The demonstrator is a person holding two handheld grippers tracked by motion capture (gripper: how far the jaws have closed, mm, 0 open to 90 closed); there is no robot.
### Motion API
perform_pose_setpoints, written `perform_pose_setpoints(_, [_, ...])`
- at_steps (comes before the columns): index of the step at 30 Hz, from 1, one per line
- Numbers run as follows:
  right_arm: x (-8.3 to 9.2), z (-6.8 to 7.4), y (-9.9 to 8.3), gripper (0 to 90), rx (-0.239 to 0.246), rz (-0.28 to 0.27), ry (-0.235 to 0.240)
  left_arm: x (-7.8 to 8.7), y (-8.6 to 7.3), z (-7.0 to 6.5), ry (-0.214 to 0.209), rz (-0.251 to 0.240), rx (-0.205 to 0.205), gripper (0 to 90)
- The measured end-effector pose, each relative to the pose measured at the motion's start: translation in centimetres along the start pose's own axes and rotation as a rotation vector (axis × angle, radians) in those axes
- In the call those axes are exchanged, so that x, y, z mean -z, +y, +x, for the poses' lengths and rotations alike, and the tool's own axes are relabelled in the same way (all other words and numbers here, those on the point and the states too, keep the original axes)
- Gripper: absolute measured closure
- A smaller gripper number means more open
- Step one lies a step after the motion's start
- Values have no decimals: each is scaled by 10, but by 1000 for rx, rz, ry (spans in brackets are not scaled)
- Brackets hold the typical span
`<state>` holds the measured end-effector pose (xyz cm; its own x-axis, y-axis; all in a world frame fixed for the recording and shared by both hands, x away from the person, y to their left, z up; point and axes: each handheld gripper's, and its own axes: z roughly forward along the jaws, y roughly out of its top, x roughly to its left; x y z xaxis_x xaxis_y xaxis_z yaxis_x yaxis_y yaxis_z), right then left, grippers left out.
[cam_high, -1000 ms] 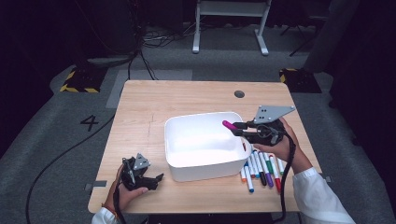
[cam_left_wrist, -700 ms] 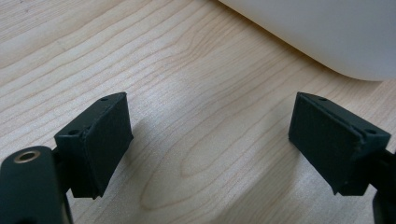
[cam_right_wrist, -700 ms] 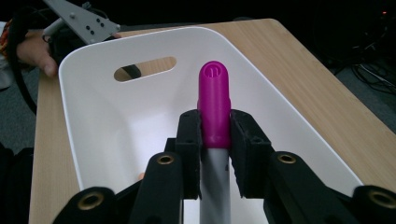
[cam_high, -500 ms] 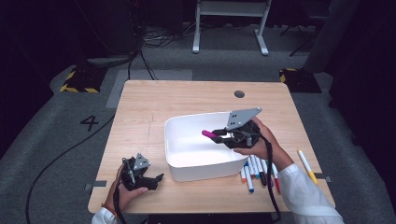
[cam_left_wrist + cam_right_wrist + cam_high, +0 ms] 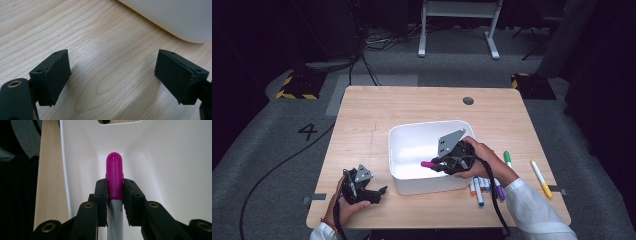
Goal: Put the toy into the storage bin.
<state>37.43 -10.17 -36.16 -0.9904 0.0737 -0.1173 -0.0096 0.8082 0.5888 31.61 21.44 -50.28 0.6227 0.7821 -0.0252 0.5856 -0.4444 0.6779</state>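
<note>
**Magenta marker held inside the tub**

High view: the right gripper holds a magenta-capped marker inside the white rectangular plastic tub; loose coloured markers lie just beside it.

Left gripper view: the left gripper rests with jaws wide apart over the light wooden table, the tub wall ahead.

Right gripper view: jaws clamped on the marker's cap.

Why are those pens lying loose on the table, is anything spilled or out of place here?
Nothing looks spilled or broken. The loose pile of coloured marker pens lies beside the white plastic tub, with a yellow-capped marker and a green-capped one slightly apart. The right tool holds a magenta-capped marker over the tub.
</note>
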Motion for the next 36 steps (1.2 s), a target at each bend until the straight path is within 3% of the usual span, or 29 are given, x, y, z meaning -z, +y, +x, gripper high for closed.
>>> perform_pose_setpoints(1, [-1,1,1,743,10,26,11,0,0,0,-2,0,1,135])
perform_pose_setpoints(5, [-2,3,2,740,21,44,40,0,0,0,-1,-1,3,135])
perform_pose_setpoints(12, [-1,4,2,696,10,37,18,0,0,0,-4,0,0,135])
perform_pose_setpoints(17, [7,-1,-2,646,-24,-20,-42,0,0,0,-3,0,0,135])
perform_pose_setpoints(24, [32,-5,-16,607,-85,-113,-130,0,0,0,-3,0,0,135])
perform_pose_setpoints(32, [67,-5,-47,567,-173,-189,-237,0,0,0,-3,0,0,135])
perform_pose_setpoints(36, [85,-2,-66,554,-204,-187,-292,0,0,0,-3,0,0,135])
